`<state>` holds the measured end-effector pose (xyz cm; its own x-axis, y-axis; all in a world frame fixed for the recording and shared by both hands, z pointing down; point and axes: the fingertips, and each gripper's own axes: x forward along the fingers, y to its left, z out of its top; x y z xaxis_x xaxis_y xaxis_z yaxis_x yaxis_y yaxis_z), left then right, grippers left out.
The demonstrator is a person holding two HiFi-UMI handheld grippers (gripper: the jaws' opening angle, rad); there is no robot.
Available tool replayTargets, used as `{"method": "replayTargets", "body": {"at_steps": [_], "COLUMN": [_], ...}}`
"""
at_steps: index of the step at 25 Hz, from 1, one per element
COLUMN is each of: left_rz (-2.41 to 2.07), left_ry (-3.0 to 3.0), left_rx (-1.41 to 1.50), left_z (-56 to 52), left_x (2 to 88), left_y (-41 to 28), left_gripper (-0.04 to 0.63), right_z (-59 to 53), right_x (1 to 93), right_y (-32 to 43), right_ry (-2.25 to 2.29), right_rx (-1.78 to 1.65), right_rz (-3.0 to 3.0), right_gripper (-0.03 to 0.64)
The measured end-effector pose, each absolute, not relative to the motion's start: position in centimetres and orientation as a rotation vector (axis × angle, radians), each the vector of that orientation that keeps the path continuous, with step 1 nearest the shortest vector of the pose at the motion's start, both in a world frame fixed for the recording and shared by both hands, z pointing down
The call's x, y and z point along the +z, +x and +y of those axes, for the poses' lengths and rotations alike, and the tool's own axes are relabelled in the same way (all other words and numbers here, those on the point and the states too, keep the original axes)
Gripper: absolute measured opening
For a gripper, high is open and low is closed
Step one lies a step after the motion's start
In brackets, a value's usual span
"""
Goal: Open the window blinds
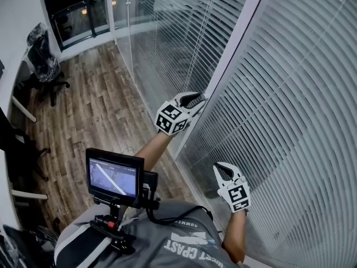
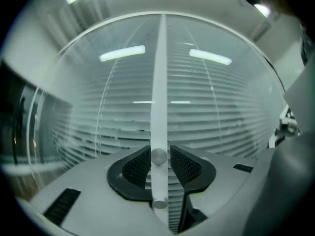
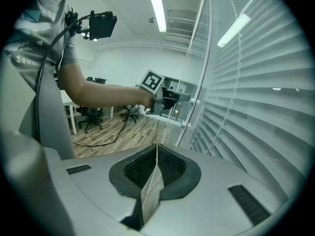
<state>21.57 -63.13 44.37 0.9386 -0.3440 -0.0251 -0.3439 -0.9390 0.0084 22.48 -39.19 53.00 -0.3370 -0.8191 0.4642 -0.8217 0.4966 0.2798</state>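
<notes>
Grey T-shirt point(image 1: 167, 247), chest-mounted screen point(image 1: 113, 177), and the white left gripper point(image 1: 196, 99) and right gripper point(image 1: 224, 171)

The shirt is short-sleeved, with white lettering across the front. The small black-framed screen shows a lit picture and stands on a black stalk with a red part point(image 1: 111, 223) at its clamp. A black cable point(image 1: 167, 219) loops from behind it over the shirt. Each gripper has a smooth white shell with dark slots on top and black, finely ribbed pads point(image 2: 137, 166) lining its jaws. Each also carries a white cube point(image 1: 170, 119) printed with black square markers.
</notes>
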Motion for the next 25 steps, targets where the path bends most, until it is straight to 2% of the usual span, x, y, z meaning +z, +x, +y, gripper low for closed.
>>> {"method": "replayTargets", "body": {"at_steps": [3,4,6,10,14,19,25], "left_rz": [-0.736,-0.796,-0.881,-0.888,-0.88,-0.938,-0.974], "left_ry": [3.364,3.419,3.478,3.463,3.399,3.34,3.311], "left_rx": [0.06,0.054,0.011,0.013,0.087,0.11,0.187], "left_z": [-61.0,-60.1,-58.3,-55.9,-54.6,-52.7,-52.7], "left_x": [43.6,43.2,42.4,42.5,46.6,46.8,48.6], "left_y": [18.9,17.5,15.0,11.4,8.9,4.2,2.1], "left_gripper": [0.125,0.104,0.003,0.003,0.003,0.003,0.003], "right_z": [-39.3,-39.2,-39.4,-40.5,-41.8,-41.4,-42.1], "right_x": [51.0,50.2,48.4,45.1,46.7,46.0,46.8], "right_y": [22.5,22.3,22.0,21.4,21.2,19.1,19.0], "right_ry": [1.455,1.486,1.542,1.591,1.549,1.535,1.526], "right_rx": [-0.026,-0.038,-0.062,-0.105,-0.12,-0.123,-0.108], "right_rz": [-2.269,-2.305,-2.377,-2.459,-2.493,-2.469,-2.466], "right_gripper": [0.006,0.006,0.006,0.006,0.006,0.005,0.005]}}
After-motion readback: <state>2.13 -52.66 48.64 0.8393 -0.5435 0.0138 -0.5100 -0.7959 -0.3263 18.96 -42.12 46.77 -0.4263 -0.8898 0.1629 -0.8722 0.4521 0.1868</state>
